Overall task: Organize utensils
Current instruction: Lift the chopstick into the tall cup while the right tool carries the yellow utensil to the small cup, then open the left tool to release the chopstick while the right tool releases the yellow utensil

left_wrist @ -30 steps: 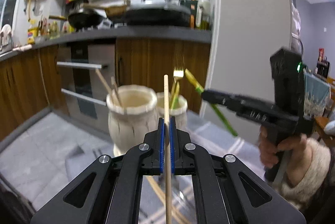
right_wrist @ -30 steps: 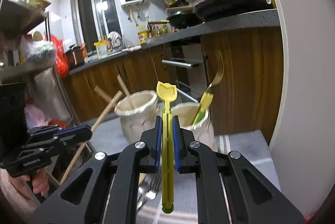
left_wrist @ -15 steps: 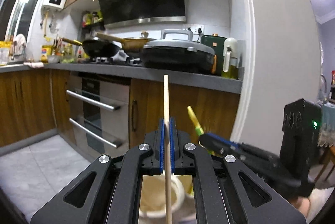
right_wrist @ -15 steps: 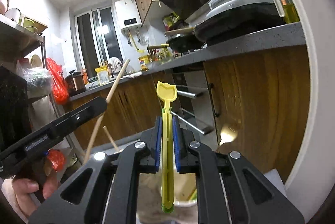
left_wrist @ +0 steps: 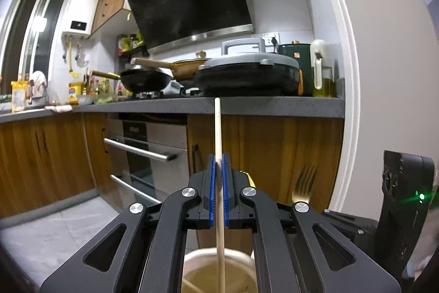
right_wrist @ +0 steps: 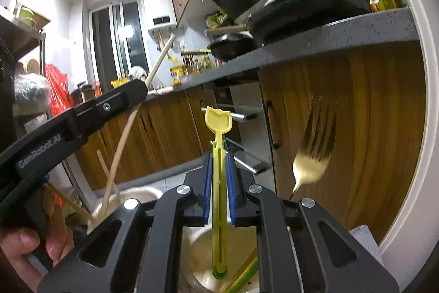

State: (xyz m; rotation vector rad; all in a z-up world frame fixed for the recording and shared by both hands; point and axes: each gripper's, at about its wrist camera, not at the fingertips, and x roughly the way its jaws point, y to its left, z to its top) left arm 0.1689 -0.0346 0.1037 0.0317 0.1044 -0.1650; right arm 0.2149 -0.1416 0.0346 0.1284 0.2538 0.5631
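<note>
A: Over the mouth of the left-hand jar (left_wrist: pixel 216 260), the left gripper (left_wrist: pixel 218 190) has its jaws clenched on one wooden chopstick (left_wrist: pixel 218 134), which stands upright with its lower end dipping past the jar's rim.

B: And the other side?

A: The right gripper (right_wrist: pixel 219 183) is clenched on a yellow utensil (right_wrist: pixel 218 128) with a tulip-shaped tip. Its bottom end hangs inside the second jar (right_wrist: pixel 200 246), just short of the inner wall.

B: How much room do they have?

A: Not much sideways. The two jars stand just beside each other, and the left gripper's body (right_wrist: pixel 68 125) reaches across the right view close to the right one. Ahead, the wooden cabinets (left_wrist: pixel 274 156) and the counter edge (left_wrist: pixel 247 106) sit near, with the white door frame (left_wrist: pixel 345 73) at the right. Upward it is open.

B: Count the things for me.

A: Two jars. In the left jar, the right view shows the held chopstick (right_wrist: pixel 129 125) plus two more sticks (right_wrist: pixel 105 169) leaning at the rim, so three in sight. One gold fork (right_wrist: pixel 312 156) stands up from the second jar, its tines blurred, and green stems (right_wrist: pixel 244 273) lie in that jar, too crowded to count. One yellow utensil, held.

B: Any hands?

A: One hand (right_wrist: pixel 19 252), at the lower left of the right view, wrapped round the left gripper's handle.
</note>
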